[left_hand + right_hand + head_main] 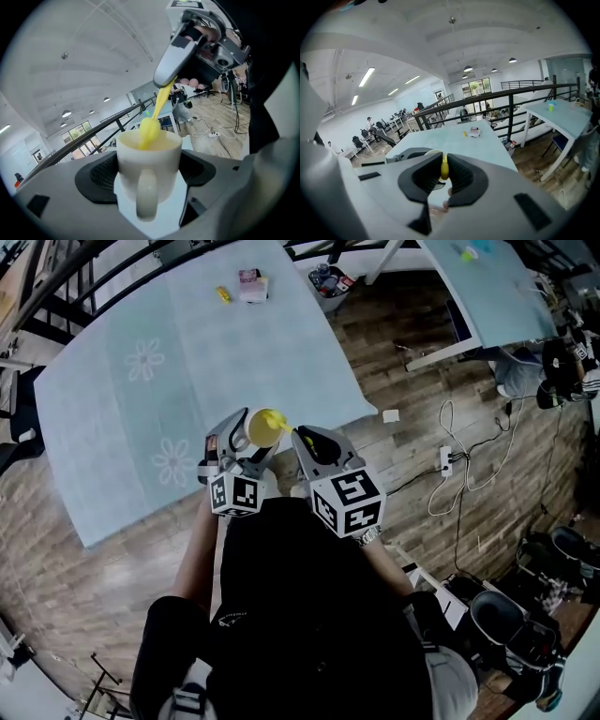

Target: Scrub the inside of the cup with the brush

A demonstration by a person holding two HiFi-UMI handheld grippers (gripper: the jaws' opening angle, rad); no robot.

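Looking down in the head view, the left gripper [234,457] and right gripper [302,442] meet over the near edge of a pale blue table [122,381] — the left one carries a white cup [240,427], and a yellow brush [270,427] reaches into its mouth. In the left gripper view, both jaws clamp the cup's sides, its handle faces the camera, and the brush head sits inside the rim. In the right gripper view, the 2 jaws pinch the thin brush handle between them.
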